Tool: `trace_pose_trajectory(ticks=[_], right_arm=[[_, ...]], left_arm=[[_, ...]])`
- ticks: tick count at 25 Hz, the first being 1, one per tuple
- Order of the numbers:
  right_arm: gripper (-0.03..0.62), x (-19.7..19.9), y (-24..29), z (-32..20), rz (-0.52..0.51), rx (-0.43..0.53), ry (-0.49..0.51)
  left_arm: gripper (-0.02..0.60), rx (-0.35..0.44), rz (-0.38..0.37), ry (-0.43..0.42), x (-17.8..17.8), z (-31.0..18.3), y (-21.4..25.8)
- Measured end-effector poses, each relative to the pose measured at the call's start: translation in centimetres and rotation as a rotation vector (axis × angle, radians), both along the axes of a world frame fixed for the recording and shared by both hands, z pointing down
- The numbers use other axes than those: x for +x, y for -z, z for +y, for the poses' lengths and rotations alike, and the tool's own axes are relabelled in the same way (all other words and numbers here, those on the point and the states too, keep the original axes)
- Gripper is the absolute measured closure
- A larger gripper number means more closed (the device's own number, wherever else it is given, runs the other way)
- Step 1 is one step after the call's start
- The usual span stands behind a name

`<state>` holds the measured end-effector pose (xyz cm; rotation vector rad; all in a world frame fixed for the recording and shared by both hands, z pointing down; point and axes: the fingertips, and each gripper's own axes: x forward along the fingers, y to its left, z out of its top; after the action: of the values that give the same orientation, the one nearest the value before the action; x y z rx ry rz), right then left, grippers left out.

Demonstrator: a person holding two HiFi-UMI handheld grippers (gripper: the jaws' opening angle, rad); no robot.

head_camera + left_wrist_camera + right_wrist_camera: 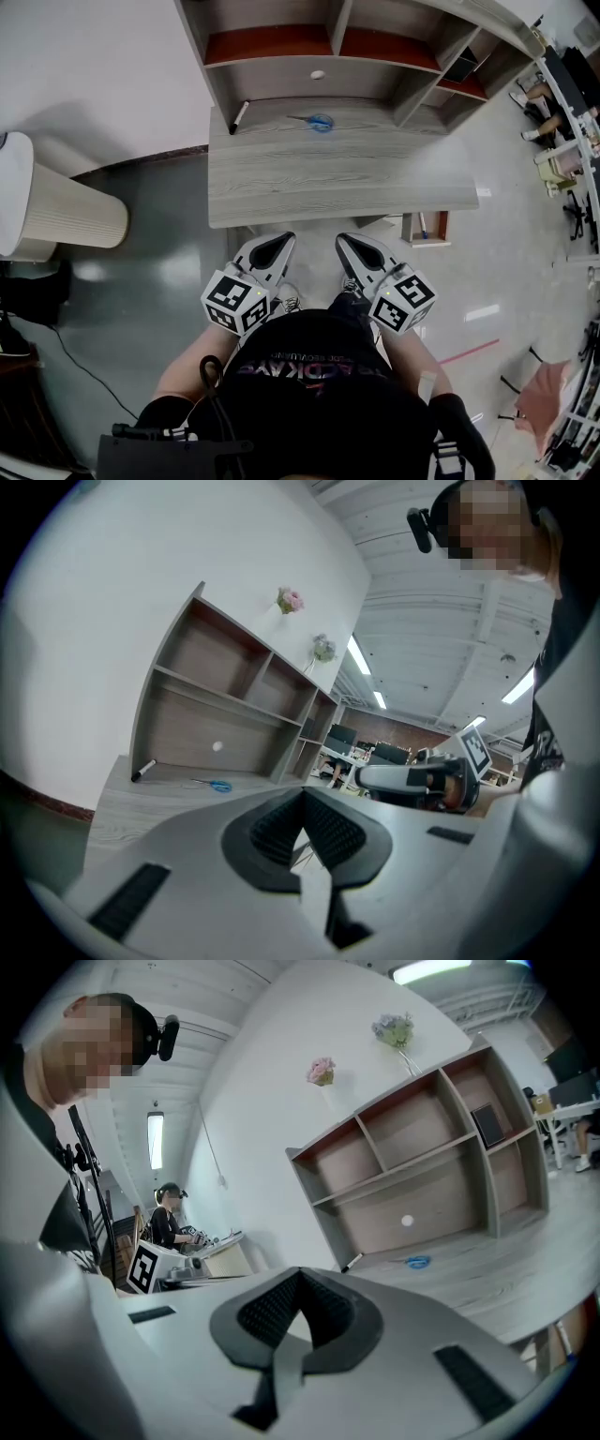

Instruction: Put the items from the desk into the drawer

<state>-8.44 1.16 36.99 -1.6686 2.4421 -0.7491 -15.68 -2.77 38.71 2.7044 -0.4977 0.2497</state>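
Observation:
A black marker lies at the back left of the grey wooden desk, and blue-handled scissors lie near the back middle. Both also show in the left gripper view, marker and scissors, and in the right gripper view, marker and scissors. My left gripper and right gripper hang side by side just in front of the desk's front edge, both shut and empty, well short of the items. A small open drawer shows under the desk's right front.
A shelf unit with open compartments stands at the back of the desk, with flowers on top. A beige ribbed cylinder stands on the floor to the left. Another person sits at a far desk.

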Motion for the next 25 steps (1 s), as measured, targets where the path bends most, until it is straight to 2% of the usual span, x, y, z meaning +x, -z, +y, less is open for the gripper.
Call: trace_pose_trajectory(ticks=[12,25], right_arm=[[0.577,2.9,0.2,-3.2,0.029,0.017,0.055],[0.577,8.5,-2.1,-9.0,0.05,-0.014,0.149]], left_arm=[[0.571,-0.001,-0.016,0.059,1.6,-1.1,-0.2],[0.571,0.0,-0.052,0.171,5.8,-5.2,-0.7]])
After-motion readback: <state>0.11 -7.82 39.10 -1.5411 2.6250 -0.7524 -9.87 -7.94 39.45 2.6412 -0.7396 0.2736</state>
